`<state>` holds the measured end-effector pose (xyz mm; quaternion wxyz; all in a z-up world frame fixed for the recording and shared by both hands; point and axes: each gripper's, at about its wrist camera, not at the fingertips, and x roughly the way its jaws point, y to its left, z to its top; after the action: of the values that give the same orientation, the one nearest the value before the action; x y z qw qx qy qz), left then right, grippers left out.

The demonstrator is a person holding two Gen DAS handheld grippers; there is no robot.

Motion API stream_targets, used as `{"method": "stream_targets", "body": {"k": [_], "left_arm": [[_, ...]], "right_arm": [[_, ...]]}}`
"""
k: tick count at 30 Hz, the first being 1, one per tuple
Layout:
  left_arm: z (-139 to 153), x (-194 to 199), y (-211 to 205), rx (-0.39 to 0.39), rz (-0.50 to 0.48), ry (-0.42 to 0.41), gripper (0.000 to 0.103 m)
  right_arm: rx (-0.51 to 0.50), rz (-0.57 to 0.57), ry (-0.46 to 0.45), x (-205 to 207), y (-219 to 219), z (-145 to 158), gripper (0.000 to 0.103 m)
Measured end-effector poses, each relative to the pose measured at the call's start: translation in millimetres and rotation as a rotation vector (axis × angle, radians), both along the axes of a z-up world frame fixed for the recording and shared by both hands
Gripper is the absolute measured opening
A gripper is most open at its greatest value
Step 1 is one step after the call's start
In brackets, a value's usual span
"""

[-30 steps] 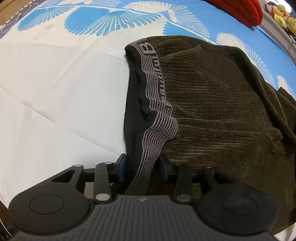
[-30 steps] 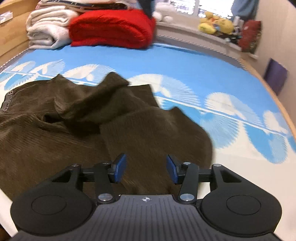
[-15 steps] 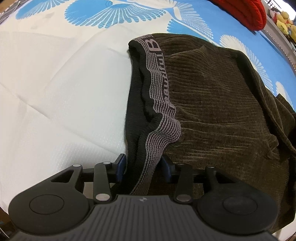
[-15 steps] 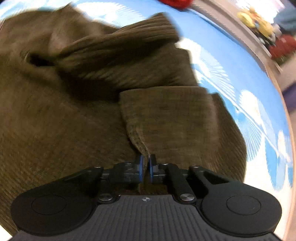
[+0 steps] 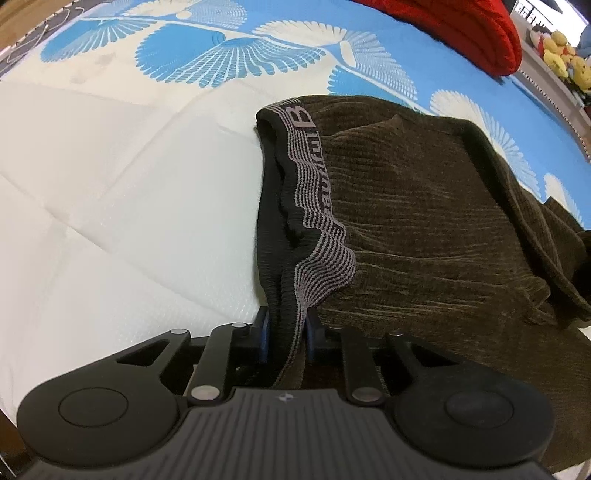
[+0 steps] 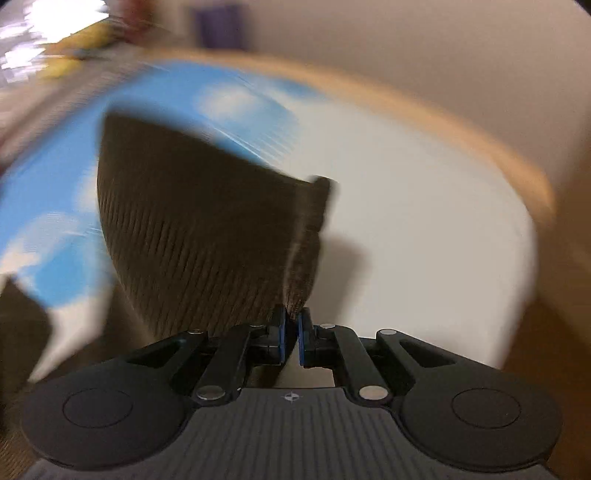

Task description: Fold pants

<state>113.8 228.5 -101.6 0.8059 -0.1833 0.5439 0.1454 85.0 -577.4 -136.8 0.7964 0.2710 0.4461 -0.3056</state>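
Note:
Dark brown ribbed pants (image 5: 424, 229) lie crumpled on the bed in the left wrist view. Their black and grey striped waistband (image 5: 314, 192) runs down to my left gripper (image 5: 287, 336), whose jaws are closing, with the pads pressing on the band's near end. The right wrist view is blurred by motion. There my right gripper (image 6: 291, 332) is shut on the hem edge of a pant leg (image 6: 199, 229), which hangs stretched up and to the left over the bedspread.
The bedspread (image 5: 110, 184) is white near me and blue with white fan patterns further back. A red blanket (image 5: 461, 26) and yellow plush toys (image 5: 557, 48) sit at the far right. A wooden bed edge (image 6: 480, 140) and a beige wall bound the right view.
My left jaws have narrowed onto the waistband without shifting place. My right gripper shut on the pant leg's hem, then swung quickly sideways and rolled, carrying the leg over the white part of the bed.

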Motion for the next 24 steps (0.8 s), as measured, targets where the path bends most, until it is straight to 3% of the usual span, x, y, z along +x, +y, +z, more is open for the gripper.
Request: {"method": "stream_targets", "body": {"k": [2,4,9,11,13,14,16,18,20,21,24], "left_arm": [[1,-2,2,-0.007,0.004,-0.006,0.019],[2,-5,5,-0.026,0.016,-0.011,0.019],[5,-9,10,-0.072,0.019,-0.01,0.024],[2,-11,12,-0.08,0.018,0.014,0.037],[-2,-12,11,-0.086,-0.006,0.044,0.047],[-4,-12,9,-0.091,-0.025,0.051,0.049],[-5,-10,5,-0.066,-0.057,0.056,0.049],[-9,-10,1,-0.038,-0.08,0.075,0.047],[-11,-10,-3,0.017,-0.111,0.085,0.028],[-10,-10,-4,0.026,-0.124,0.076,0.025],[0,-15,-2,0.053,-0.123,0.035,0.017]], "right_arm": [[0.144,-0.105,0.064,-23,-26,-30,0.006],[0.243,-0.169,0.052,-34,-41,-44,0.006],[0.192,-0.057,0.03,-27,-31,-40,0.008],[0.191,-0.024,0.018,-25,-29,-34,0.012],[0.225,-0.004,0.061,-17,-31,-35,0.045],[0.235,-0.002,0.107,-15,-29,-42,0.048],[0.234,-0.001,0.168,-16,-29,-49,0.048],[0.224,-0.009,0.158,-10,-29,-49,0.048],[0.225,-0.01,0.153,-9,-29,-49,0.031],[0.216,-0.011,0.158,-10,-28,-47,0.012],[0.19,-0.018,0.097,-13,-26,-34,0.007]]}}
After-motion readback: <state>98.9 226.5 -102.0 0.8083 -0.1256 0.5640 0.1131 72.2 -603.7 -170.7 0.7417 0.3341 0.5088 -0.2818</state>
